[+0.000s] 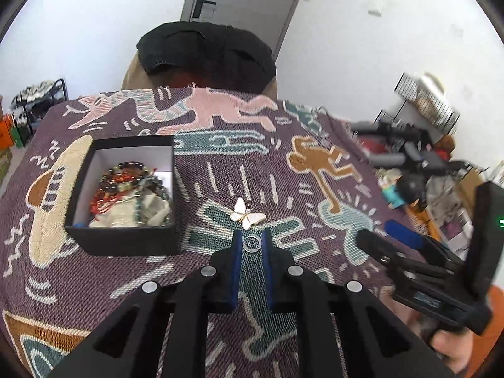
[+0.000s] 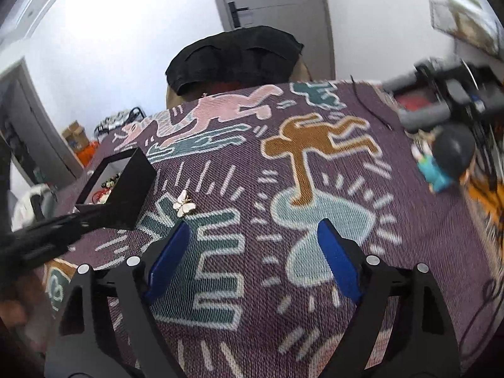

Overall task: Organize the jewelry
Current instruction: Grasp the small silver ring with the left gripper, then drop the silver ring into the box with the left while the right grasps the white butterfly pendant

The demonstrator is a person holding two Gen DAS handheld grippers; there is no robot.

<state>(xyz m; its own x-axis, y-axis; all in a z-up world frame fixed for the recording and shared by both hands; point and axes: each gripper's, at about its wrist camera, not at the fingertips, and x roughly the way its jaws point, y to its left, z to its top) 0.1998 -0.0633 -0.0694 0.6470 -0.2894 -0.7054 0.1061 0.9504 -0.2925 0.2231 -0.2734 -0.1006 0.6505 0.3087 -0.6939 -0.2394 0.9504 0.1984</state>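
Note:
My left gripper (image 1: 251, 243) is shut on a small silver ring (image 1: 251, 244), pinched between its blue pads just above the patterned cloth (image 1: 315, 170). Just beyond its tips a white and gold butterfly brooch (image 1: 247, 216) lies on the cloth. To the left stands an open black box (image 1: 126, 239) with several bead bracelets and a crumpled pale cloth inside. In the right wrist view my right gripper (image 2: 253, 236) hangs open over the cloth, nothing between its fingers. The brooch (image 2: 185, 205) and the box (image 2: 126, 195) lie up and left of it.
A black chair back (image 1: 208, 53) rises behind the table's far edge. Clutter, a small figurine (image 2: 441, 170) and dark gear crowd the table's right side. The right gripper (image 1: 378, 231) enters the left wrist view at the right, a hand (image 1: 453, 346) holding it.

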